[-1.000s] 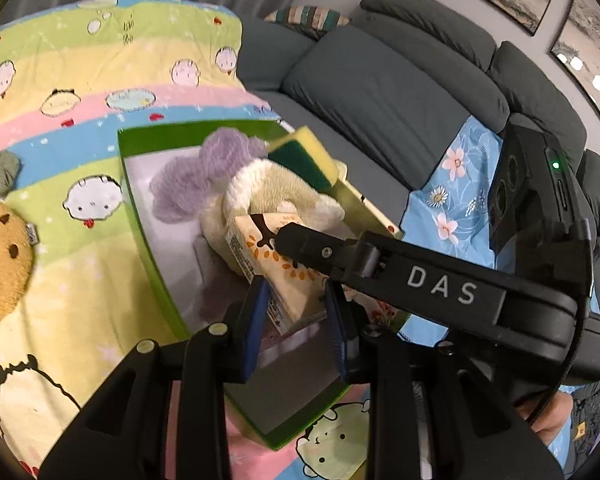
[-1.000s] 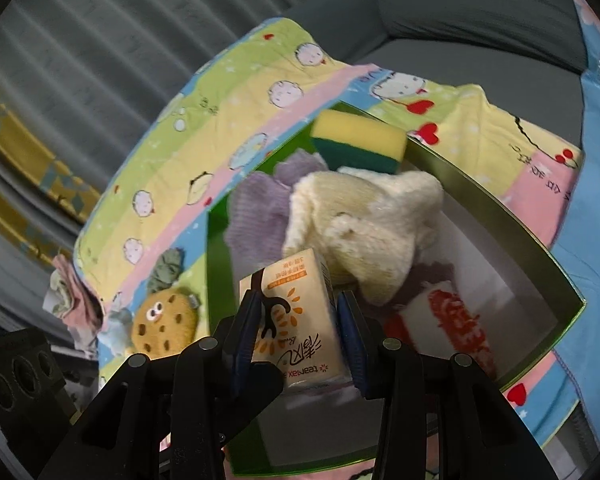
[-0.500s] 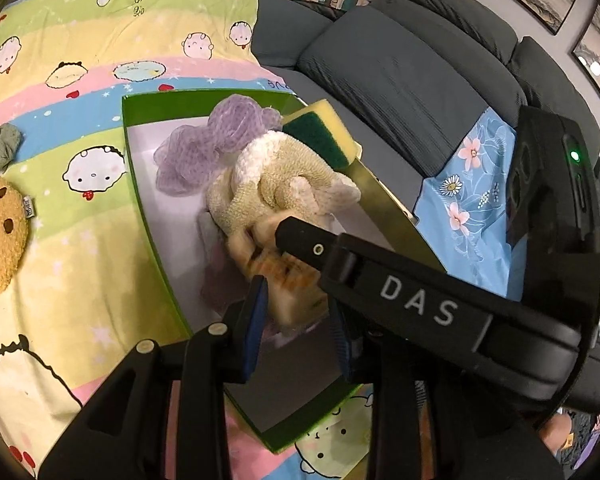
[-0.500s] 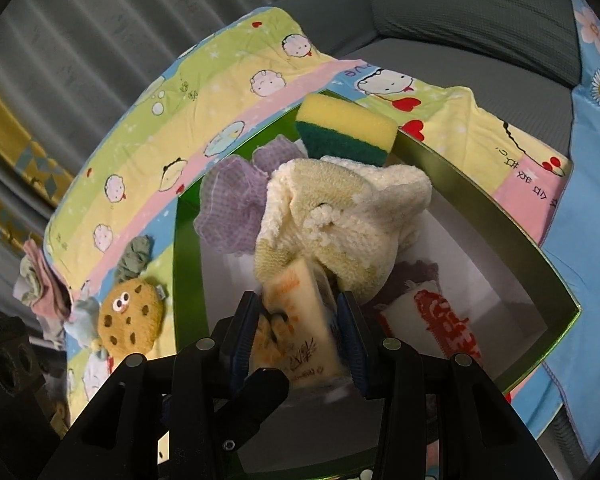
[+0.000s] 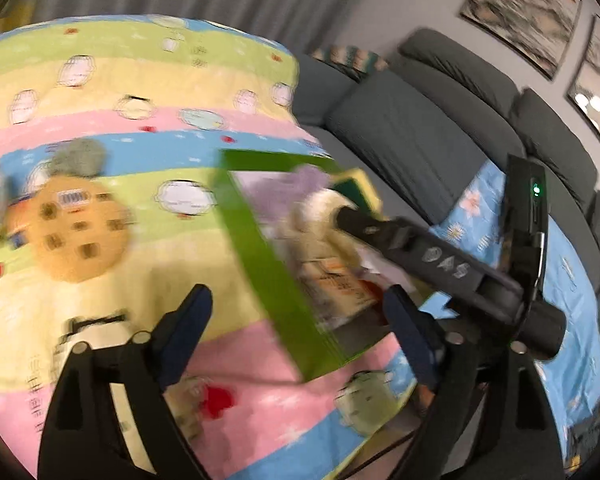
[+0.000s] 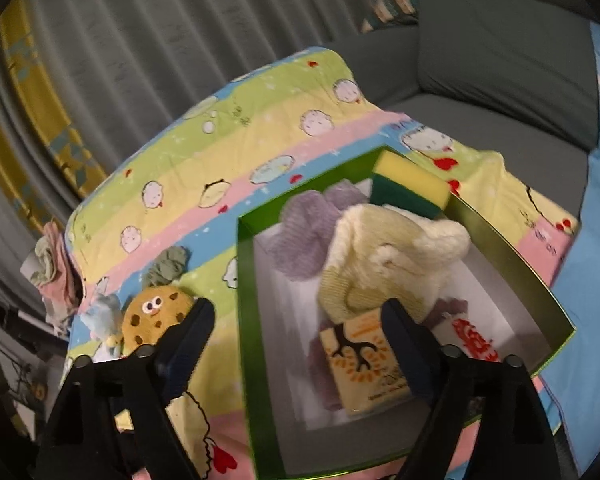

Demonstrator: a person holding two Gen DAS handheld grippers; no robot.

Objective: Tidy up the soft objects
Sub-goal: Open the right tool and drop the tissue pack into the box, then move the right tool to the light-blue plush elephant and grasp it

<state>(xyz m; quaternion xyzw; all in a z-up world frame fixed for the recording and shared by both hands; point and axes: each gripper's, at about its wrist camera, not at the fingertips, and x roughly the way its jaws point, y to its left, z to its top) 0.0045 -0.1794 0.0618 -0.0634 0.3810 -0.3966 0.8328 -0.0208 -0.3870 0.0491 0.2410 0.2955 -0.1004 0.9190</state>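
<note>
Fingers (image 6: 204,320) of right gripper (image 6: 296,332) and left gripper (image 5: 300,320) spreading wide, empty, tissue pack (image 6: 360,360) inside green box (image 6: 246,300)

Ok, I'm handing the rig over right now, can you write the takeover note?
Left gripper: jaws opening, nothing between them.
Right gripper: jaws opening, off the tissue pack.
In the green box: tissue pack, cream knit, purple cloth, sponge, red-print pack.
Left, on the blanket: cookie plush, grey-green cloth, the pale bundle at the edge.
</note>
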